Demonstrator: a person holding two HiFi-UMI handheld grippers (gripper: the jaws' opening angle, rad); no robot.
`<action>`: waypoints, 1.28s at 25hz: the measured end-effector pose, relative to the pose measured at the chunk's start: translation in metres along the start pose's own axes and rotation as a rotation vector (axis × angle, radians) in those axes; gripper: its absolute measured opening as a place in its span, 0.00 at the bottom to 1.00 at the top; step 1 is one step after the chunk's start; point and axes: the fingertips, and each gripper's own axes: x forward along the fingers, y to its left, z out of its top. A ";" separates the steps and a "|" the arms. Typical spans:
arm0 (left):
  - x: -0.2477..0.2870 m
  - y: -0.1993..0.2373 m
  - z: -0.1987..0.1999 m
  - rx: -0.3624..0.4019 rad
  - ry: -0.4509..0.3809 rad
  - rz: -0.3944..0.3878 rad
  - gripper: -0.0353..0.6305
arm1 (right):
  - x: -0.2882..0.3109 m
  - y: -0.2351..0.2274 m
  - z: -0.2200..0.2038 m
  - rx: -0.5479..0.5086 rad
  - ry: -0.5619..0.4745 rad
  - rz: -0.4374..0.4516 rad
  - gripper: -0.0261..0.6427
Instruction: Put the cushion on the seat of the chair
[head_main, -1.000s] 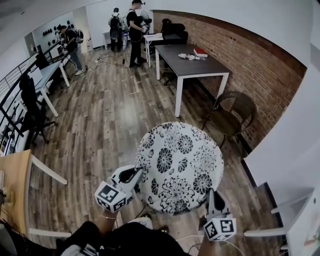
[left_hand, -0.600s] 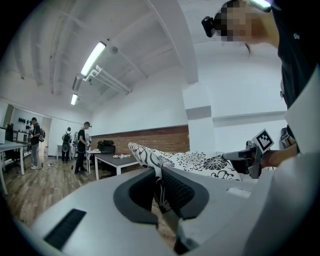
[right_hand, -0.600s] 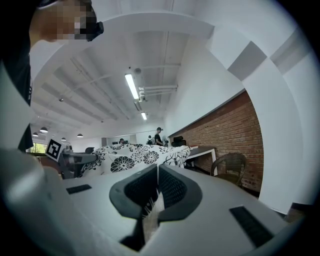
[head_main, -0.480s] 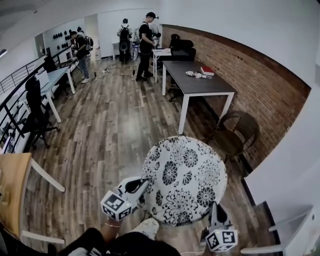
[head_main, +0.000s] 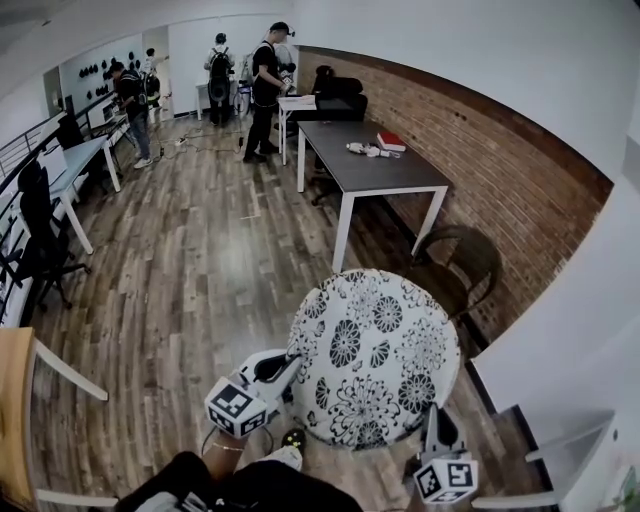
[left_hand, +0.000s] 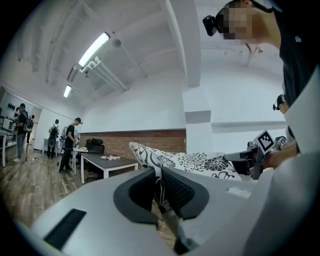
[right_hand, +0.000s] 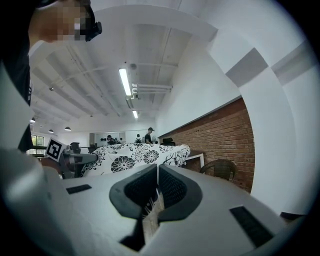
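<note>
Head view: the floral cushion (head_main: 375, 355) hangs flat at lower centre, its opposite edges pinched tight by the left hand-held gripper (head_main: 287, 367) and the right hand-held gripper (head_main: 433, 418), likely to carry it level toward the chair (head_main: 462, 262) at middle right.

Wide wooden floor (head_main: 190, 270) lies clear on the left. The round-backed chair (head_main: 470, 262) is hemmed in: brick wall (head_main: 500, 190) behind, dark worktop (head_main: 365, 165) beyond, white wall (head_main: 570, 310) nearer.
</note>
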 end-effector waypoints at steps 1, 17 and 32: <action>0.008 0.007 0.002 -0.002 0.002 -0.004 0.08 | 0.007 -0.003 0.003 -0.003 0.005 -0.009 0.05; 0.092 0.112 -0.004 -0.009 0.005 -0.016 0.08 | 0.136 -0.013 0.007 -0.017 0.029 -0.028 0.05; 0.148 0.183 -0.016 -0.040 0.002 -0.077 0.08 | 0.213 -0.008 0.007 -0.035 0.044 -0.086 0.05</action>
